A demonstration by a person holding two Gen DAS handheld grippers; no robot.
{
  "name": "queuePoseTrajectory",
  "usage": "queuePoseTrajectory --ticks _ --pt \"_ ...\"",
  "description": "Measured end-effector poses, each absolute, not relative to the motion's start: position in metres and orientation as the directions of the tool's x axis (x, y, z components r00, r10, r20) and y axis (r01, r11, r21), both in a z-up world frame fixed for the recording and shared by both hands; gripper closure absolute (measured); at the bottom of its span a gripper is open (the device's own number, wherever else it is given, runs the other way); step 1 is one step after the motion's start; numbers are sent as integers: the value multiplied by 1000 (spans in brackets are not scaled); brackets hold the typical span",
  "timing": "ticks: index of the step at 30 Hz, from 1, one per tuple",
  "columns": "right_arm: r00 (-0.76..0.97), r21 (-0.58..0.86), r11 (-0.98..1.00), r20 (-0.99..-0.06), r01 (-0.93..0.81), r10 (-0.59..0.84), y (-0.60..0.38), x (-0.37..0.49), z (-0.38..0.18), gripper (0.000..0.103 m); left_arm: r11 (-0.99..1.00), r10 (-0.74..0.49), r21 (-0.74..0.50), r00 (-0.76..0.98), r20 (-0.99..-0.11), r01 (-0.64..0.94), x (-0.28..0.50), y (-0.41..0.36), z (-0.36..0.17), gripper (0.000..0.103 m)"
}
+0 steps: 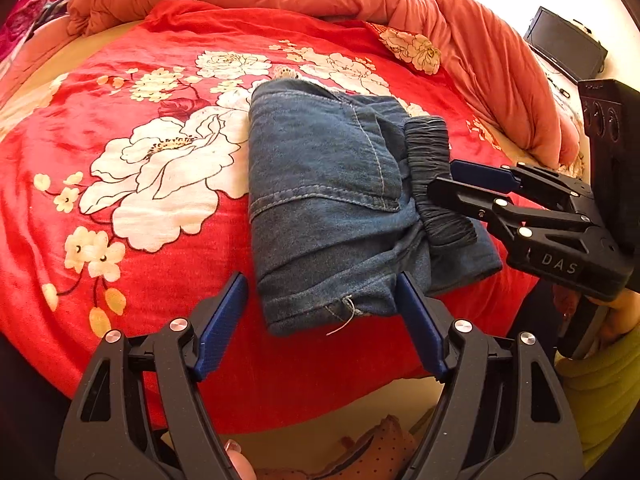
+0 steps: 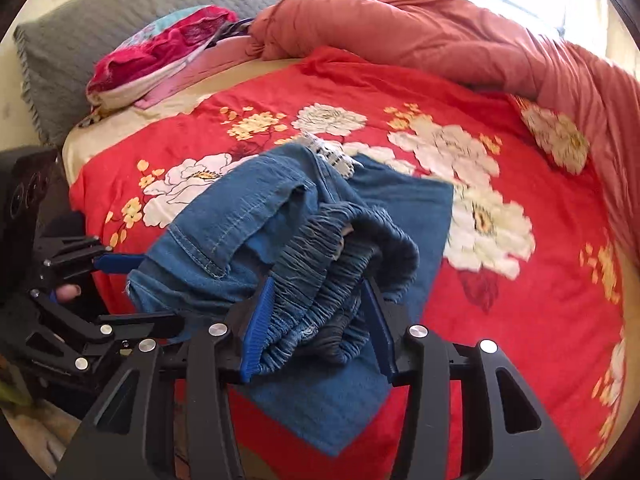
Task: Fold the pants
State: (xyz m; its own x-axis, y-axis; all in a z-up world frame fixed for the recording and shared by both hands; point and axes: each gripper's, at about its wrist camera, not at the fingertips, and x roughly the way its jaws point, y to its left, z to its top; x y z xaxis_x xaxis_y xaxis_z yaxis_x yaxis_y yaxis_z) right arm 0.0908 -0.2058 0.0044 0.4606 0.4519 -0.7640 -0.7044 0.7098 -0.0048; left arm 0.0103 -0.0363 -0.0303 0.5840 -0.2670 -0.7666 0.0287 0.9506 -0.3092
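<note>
Although both pairs of tongs sit right at the pants, we see neither one clamping cloth. The left gripper (image 1: pixel 322 330) has its blue pads spread wide, one off the near-left corner of the bundle and one over its near edge, with nothing pinched between them. The right gripper (image 2: pixel 318 326) has its jaws parted on either side of the gathered elastic waistband (image 2: pixel 316 268); the band lies between the pads, and from the right wrist view we cannot be sure whether the pads touch it, but they do not look squeezed onto it.

The pants (image 1: pixel 332 204), blue denim, lie as a compact, roughly rectangular stack in the middle of a red floral blanket (image 1: pixel 132 152) spread over the bed. The legs appear already doubled over, with a hem and loose thread at the near edge. The waistband end sits rumpled on top at the right side, not lying flat.

We judge the folding nearly finished: the main folds look done, and what seems left is smoothing or tucking that waistband.

Beyond, a salmon quilt (image 2: pixel 440 36) is bunched along the far side, and a grey pillow (image 2: pixel 100 28) rests at the head.
</note>
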Motion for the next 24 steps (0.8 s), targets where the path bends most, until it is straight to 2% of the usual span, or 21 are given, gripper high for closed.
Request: queuePoseTrajectory --ticks 1,6,9,22,24 --pt "463 3 718 -762 -696 453 -209 90 3 53 951 -266 -307 582 -768 29 10 -36 -31 35" --pt "468 29 740 -757 -672 455 -215 88 2 52 953 -262 -301 578 -773 30 8 -38 -29 35" --pt "475 43 746 -746 -665 466 -218 85 8 46 953 -266 -301 579 -771 37 6 -40 -26 35" --pt "513 70 750 -688 -658 514 -227 67 39 45 953 -273 -297 597 -754 60 -6 -43 -11 35" --pt "522 72 754 -678 -653 517 -229 66 43 42 953 -275 -297 603 -749 65 -8 -43 -7 35"
